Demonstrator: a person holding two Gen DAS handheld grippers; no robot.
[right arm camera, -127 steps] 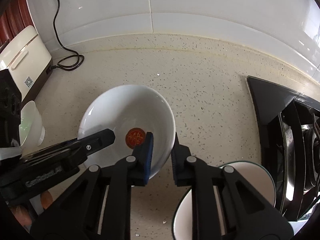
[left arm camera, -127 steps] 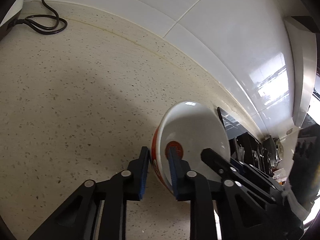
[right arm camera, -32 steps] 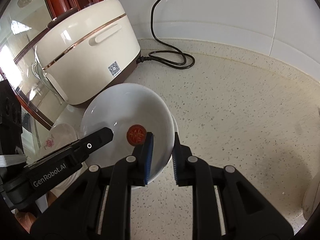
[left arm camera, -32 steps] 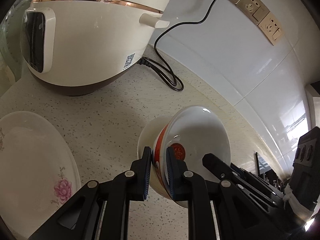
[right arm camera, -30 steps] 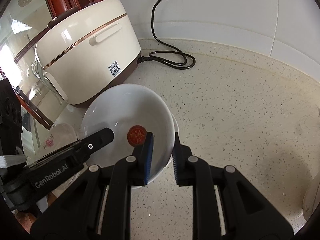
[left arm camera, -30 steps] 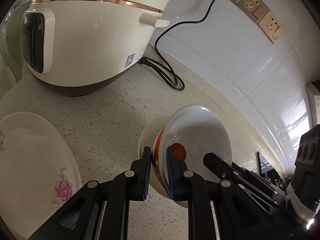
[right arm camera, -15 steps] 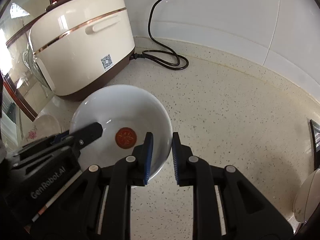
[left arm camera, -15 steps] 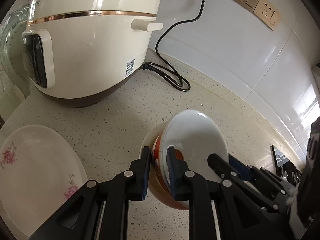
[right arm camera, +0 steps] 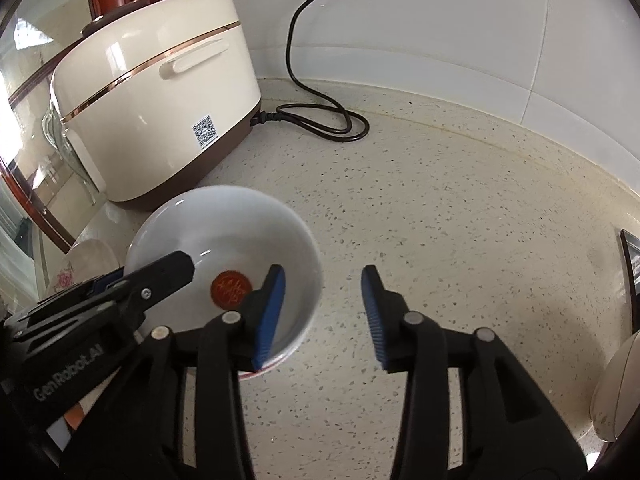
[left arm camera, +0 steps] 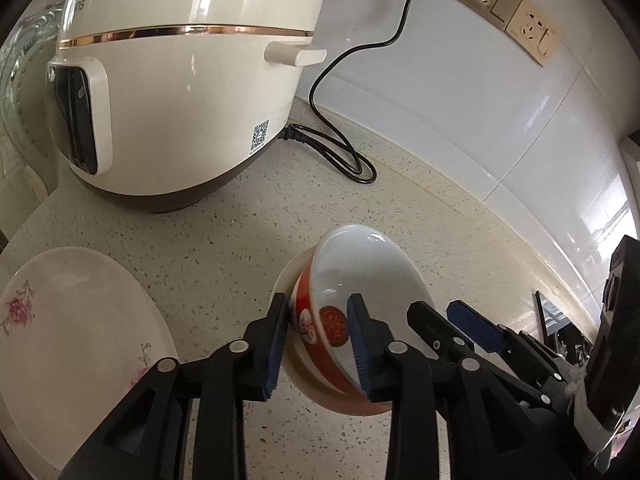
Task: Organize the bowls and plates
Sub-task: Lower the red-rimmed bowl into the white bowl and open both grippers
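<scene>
Bowls are what this step concerns: the red-and-white bowl (left arm camera: 352,320) now sits nested in a cream bowl (left arm camera: 286,280) on the speckled counter (right arm camera: 440,200), in front of the rice cooker (left arm camera: 180,92). A second ago both claws were clamped on its rim and it hung tilted above the cream one; since then both sets of jaws have just been opening and the bowl has settled down into the lower bowl. That reads as a release, so stacking this bowl looks done, and the next move would likely be to back both claws away without knocking the rim.

The left claw (left arm camera: 316,344) stands partly open with the near wall of the bowl between its blue pads (left arm camera: 276,340); a gap shows on each side, so it seems to press on nothing. The right claw (right arm camera: 322,312) is open somewhat wider: one finger reaches inside the bowl above the red seal (right arm camera: 231,288), the other hangs over bare counter outside, and neither visibly touches the rim.

Further out, a flowered plate (left arm camera: 72,336) lies on the counter left of the stack, apart from it. The cooker's black cord (left arm camera: 332,152) loops behind and runs up the tiled wall to a socket. Another pale dish (right arm camera: 616,392) shows at the right edge of the right view.
</scene>
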